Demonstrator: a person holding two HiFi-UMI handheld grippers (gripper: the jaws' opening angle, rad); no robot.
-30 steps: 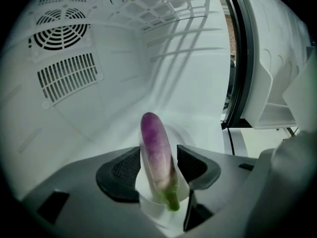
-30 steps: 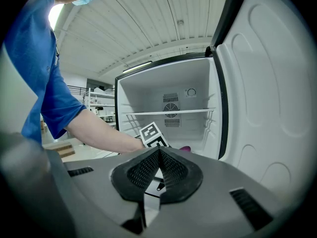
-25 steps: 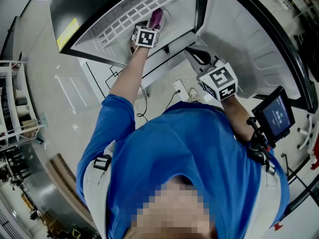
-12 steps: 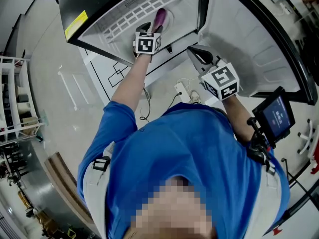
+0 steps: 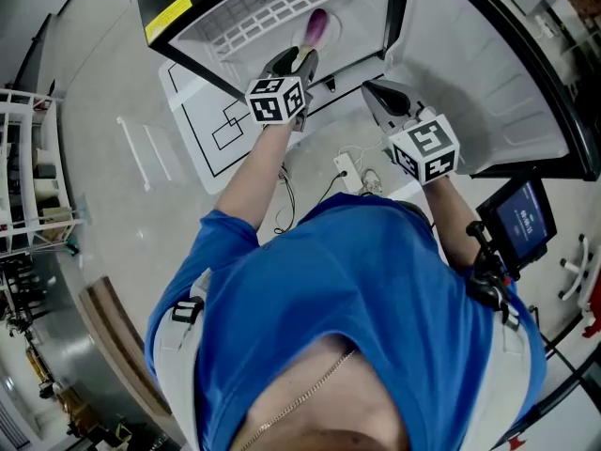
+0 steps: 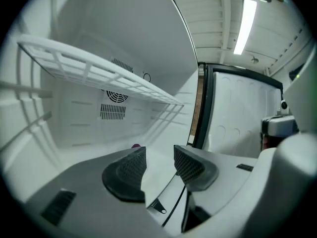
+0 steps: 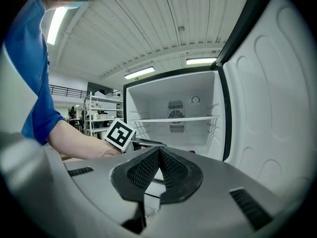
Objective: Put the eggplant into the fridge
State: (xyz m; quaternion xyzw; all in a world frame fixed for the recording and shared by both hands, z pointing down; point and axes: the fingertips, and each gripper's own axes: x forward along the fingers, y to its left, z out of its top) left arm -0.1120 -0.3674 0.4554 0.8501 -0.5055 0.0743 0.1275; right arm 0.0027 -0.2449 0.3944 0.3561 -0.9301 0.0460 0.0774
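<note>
Our left tool (image 5: 293,61) has drawn back from the eggplant (image 5: 317,26), which seemingly lies on the fridge (image 5: 352,36) floor. The tool's empty jaws have just been narrowing but are still apart. Our right tool (image 5: 377,99) stays pinched together.

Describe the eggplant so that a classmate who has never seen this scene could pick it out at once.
Find the open white fridge. Look under its wire shelf, at the bottom of that compartment. The eggplant lies there alone: a small purple shape, the only coloured thing in the all-white interior.
</note>
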